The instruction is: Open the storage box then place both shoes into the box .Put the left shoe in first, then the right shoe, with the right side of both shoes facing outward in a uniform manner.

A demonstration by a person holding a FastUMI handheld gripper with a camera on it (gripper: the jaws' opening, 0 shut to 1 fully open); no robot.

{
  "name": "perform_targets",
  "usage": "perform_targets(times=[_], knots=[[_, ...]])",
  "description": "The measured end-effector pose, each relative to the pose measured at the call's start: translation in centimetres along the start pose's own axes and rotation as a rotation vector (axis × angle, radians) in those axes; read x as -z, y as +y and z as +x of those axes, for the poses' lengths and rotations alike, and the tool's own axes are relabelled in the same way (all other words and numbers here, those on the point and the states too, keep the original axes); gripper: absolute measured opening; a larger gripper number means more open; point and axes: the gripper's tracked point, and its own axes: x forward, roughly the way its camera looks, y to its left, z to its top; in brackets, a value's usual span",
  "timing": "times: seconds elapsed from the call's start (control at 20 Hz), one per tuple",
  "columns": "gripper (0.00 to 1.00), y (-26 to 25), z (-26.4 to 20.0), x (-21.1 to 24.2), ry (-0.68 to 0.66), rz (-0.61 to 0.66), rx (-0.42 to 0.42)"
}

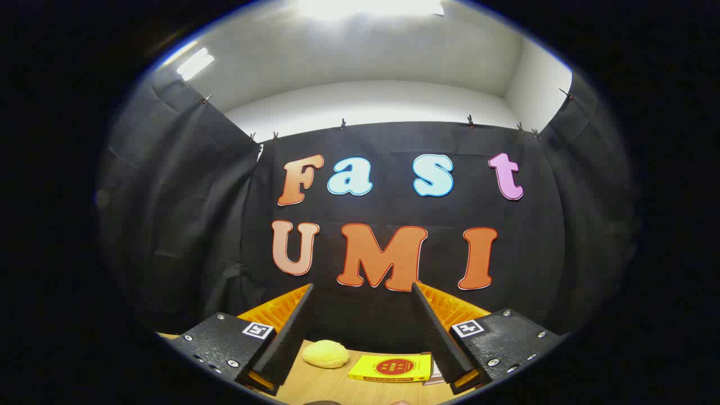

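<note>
The black ridged-pad tongs (363,332) are sitting spread wide, gripping nothing. Between the fingers on the pale wood-grain worktop (332,385), a lumpy yellow sponge-like blob (325,354) is lying left of a flat yellow book with a red circle (392,368). Can't spot the shoes or box here.

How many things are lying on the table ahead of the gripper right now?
2. A yellow lump lies nearer one finger; a yellow book lies beside the other. The gripper is open, holding nothing. More may lie hidden behind the fingers.
</note>
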Motion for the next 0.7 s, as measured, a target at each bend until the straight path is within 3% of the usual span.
perform_targets(times=[0.7], knots=[[0.99, -1.3, -1.3, -0.5, 0.024, 0.038, 0.047]])
